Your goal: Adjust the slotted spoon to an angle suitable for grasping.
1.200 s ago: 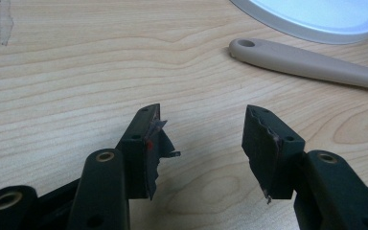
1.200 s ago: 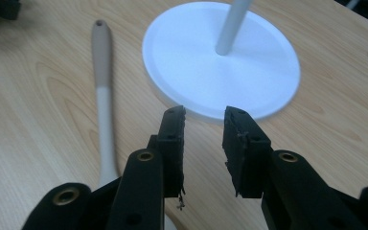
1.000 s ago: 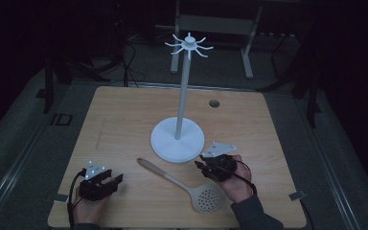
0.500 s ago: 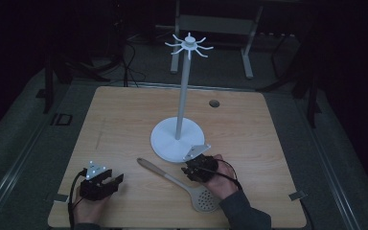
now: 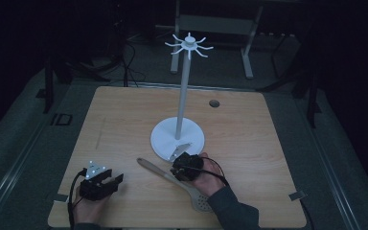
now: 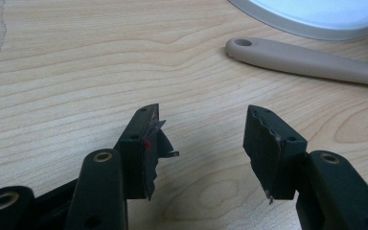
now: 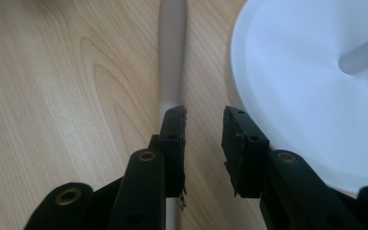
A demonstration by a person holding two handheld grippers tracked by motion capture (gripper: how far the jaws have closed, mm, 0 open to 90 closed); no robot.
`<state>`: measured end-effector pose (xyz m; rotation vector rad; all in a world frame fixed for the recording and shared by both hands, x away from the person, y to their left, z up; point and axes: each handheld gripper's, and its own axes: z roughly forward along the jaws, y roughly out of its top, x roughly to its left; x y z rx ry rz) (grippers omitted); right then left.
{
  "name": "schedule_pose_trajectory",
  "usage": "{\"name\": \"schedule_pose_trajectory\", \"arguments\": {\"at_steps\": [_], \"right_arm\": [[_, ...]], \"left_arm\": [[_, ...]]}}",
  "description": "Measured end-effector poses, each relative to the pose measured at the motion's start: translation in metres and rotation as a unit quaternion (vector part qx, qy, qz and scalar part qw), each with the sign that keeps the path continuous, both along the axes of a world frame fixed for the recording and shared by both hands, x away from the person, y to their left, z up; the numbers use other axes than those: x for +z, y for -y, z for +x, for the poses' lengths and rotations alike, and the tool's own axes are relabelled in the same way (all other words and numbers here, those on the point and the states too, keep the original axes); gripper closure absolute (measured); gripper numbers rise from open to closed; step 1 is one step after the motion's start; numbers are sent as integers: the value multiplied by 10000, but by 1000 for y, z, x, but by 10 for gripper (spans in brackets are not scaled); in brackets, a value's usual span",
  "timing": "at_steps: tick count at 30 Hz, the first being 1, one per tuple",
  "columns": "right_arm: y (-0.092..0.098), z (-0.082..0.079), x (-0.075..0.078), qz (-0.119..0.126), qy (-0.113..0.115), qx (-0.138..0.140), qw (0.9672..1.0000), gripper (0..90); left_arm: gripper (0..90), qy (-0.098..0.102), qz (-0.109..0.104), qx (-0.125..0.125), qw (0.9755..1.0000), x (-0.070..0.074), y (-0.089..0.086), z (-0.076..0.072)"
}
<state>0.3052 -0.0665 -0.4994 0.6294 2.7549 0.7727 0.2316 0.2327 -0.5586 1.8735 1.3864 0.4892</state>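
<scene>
Tabletop [image 5: 124,115]: pale wood grain, with a small dark round hole near its far edge, to the right of the stand's pole.
Stand [image 5: 177,139]: white, a round flat base in the middle of the tabletop, a thin pole rising upright from it, a ring of curved hooks at the top. Its base also shows at the right of the right claw view [image 7: 311,96] and at the top edge of the left claw view [image 6: 316,12].
Slotted spoon [image 5: 165,174]: beige, lying flat on the tabletop just in front of the stand's base, its handle end toward the left claw, its perforated head [image 5: 202,202] toward the near edge beside the person's right sleeve. In the left claw view the handle [image 6: 306,60] has a hanging hole at its tip.
Right claw [image 5: 184,167]: over the middle of the spoon's handle, just before the stand's base. Its jaws have just been closing and stand at a narrow gap [image 7: 203,143]; the handle [image 7: 172,57] runs under the left jaw, not between the pads, so nothing is gripped.
Left claw [image 5: 106,182]: near the front left of the tabletop, well apart from the spoon. Its jaws stand wide [image 6: 201,148] with only bare wood between them.
</scene>
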Motion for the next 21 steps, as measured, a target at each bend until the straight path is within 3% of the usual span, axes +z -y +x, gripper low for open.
{"name": "schedule_pose_trajectory", "arguments": {"at_steps": [14,21], "right_arm": [[-26,10,-6,-363,-286,148,9988,693],[-38,14,-13,-482,-304,248,9981,723]], "left_arm": [[476,1,-21,14,10000,0,0,0],[476,-4,-31,25,10000,0,-1,0]]}}
